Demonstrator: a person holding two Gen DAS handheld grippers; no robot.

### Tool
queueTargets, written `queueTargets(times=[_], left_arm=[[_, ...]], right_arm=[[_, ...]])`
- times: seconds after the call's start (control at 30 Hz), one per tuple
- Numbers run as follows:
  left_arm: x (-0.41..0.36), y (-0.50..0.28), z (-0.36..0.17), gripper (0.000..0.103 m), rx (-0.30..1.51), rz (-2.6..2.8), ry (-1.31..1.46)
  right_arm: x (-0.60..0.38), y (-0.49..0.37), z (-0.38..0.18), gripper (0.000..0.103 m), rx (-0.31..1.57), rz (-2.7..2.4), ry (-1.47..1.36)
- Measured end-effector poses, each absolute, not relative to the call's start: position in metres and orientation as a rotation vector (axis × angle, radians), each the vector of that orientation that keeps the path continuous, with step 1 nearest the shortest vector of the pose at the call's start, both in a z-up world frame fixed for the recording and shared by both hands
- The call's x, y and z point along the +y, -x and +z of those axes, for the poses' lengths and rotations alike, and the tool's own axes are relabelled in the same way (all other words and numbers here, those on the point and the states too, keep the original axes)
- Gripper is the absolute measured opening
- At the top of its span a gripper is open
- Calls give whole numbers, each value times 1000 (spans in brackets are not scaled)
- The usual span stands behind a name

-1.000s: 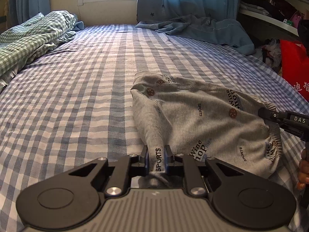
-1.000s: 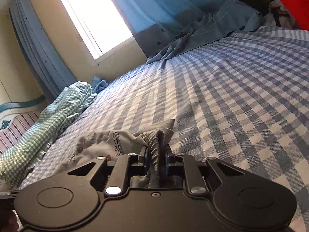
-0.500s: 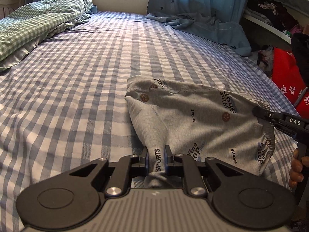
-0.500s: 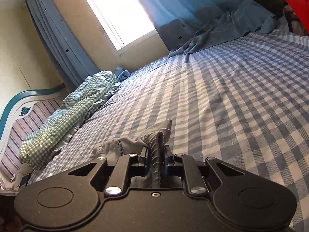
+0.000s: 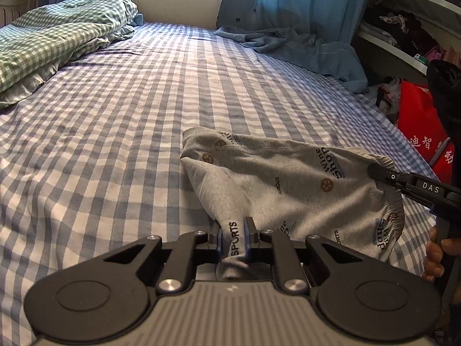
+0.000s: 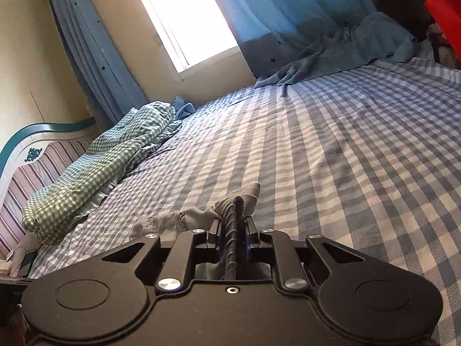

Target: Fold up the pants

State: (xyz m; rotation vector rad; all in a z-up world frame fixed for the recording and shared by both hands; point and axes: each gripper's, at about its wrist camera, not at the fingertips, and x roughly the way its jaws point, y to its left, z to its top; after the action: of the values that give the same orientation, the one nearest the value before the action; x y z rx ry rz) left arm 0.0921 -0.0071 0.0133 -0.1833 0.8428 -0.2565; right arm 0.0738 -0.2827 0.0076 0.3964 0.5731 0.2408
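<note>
Both grippers drawn back toward near bed edge since 1.0 s ago; pants (image 5: 276, 190) dragged along, more sheet visible beyond. Left gripper (image 5: 232, 232) clenched on bunched fabric printed "SPORTS"; right gripper (image 6: 232, 227) clenched on gathered elastic waistband (image 6: 234, 216). Pants lie on checked bed sheet (image 5: 121, 132), stretched between the two grips. Judgement: mid-fold, tensioning before laying over. Lower part of garment hidden behind left gripper body; leg ends not visible. Fold count unclear.
</note>
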Motion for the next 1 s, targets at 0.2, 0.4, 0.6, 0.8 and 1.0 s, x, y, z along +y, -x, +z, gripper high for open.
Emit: queueTargets(times=[0.2,0.4,0.6,0.8,1.0], left_arm=[[20,-114,25,15,802,-215,176],[64,-145,35,15,764,-136,179],[113,-190,40,15,748,-49,177],[152,-218,34,15,742,12,186],[179,-228,12,15,776,43,224]], right_arm=[[-256,-105,14,15,562,309,-420],[-207,-158,21,15,552,384,-399],[-149,-228,27,15,553,460,-355],[-104,-278,20,15,578,514,-321],[-75,-303,0,15,626,535,-303]])
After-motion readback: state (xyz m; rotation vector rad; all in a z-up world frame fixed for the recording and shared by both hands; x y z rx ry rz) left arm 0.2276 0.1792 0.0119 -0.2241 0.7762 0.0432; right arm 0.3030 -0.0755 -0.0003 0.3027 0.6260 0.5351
